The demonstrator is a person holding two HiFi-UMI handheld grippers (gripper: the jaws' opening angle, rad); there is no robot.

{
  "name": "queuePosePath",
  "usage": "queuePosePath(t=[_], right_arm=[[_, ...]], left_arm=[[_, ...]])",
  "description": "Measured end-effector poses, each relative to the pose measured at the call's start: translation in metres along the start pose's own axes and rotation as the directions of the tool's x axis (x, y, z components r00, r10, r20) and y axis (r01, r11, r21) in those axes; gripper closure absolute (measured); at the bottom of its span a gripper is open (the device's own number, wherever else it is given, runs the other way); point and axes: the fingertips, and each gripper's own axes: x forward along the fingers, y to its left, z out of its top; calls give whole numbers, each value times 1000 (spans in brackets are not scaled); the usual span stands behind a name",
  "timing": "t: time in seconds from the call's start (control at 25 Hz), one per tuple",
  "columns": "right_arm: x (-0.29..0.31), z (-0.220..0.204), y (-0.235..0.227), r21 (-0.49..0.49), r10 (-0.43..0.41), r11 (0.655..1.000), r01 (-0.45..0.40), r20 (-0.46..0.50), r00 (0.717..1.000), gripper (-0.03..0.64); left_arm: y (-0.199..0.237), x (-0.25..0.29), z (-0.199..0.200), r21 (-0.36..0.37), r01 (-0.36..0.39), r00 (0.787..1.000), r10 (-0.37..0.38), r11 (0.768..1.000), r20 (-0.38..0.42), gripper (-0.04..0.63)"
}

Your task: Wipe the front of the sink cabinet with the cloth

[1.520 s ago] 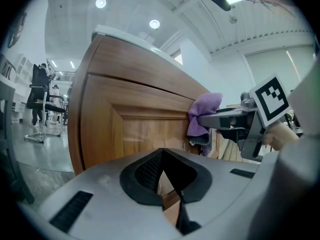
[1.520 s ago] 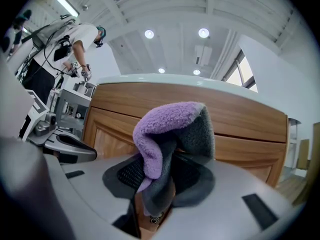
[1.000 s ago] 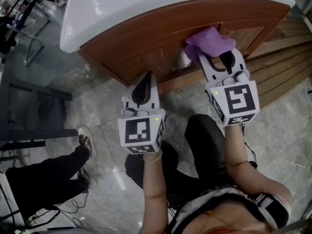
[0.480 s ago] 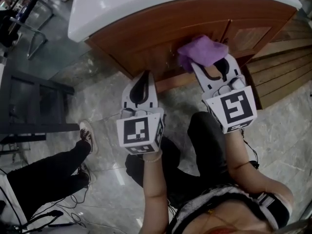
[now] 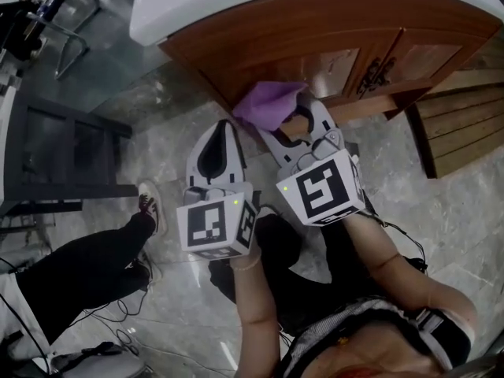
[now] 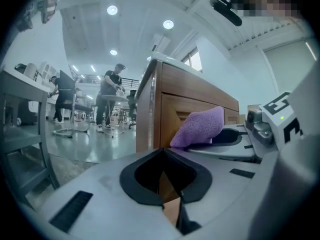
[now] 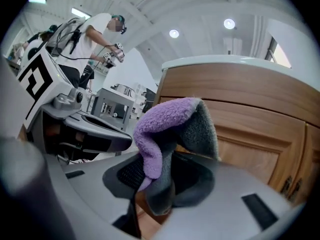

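Purple cloth (image 5: pixel 272 105) was clamped in the right gripper (image 5: pixel 298 110) at the sink cabinet (image 5: pixel 315 30) front. The left gripper (image 5: pixel 224 126) was closed on nothing, near the cabinet.

No word, number or brand name can be read in any of the views. The only printed marks are the black-and-white square patterns on the marker cubes. One is on the left gripper (image 5: pixel 224 126), at the lower centre of the head view. The other is on the right gripper (image 5: pixel 296 113), just to the right of it. These patterns are blocky code shapes, not letters. Parts of the same patterns show at the right edge of the left gripper view and at the upper left of the right gripper view.
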Motion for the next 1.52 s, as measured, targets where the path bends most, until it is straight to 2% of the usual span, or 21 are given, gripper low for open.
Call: queuePosePath(t=[0.16,0.24,0.48,0.84,1.0,1.2,1.52], right_arm=[[19,-3,16,-33,5,999,-5,6,1000,436],[24,-4,17,-41,-11,999,11,2,1000,434],[25,-3,18,-11,-3,1000,3,13,1000,434],[24,-9,13,-34,-13,999,13,6,1000,434],[20,-13,6,-15,-17,1000,17,-9,1000,434],[12,-24,-14,3,-71,997,72,-33,997,434],[8,-30,-26,3,-81,997,82,-40,996,436]], left_arm=[[9,-6,-4,15,-25,1000,25,1000,-9,595],[10,-6,-5,-7,-13,1000,13,1000,-7,595],[8,-2,-9,-6,3,1000,-4,1000,-22,595],[0,5,-11,63,-25,999,28,998,-46,595],[-7,10,-10,60,-5,999,8,998,-44,595],[-13,13,-12,62,23,998,-20,998,-51,595],[-27,25,-12,64,53,997,-49,997,-58,595]])
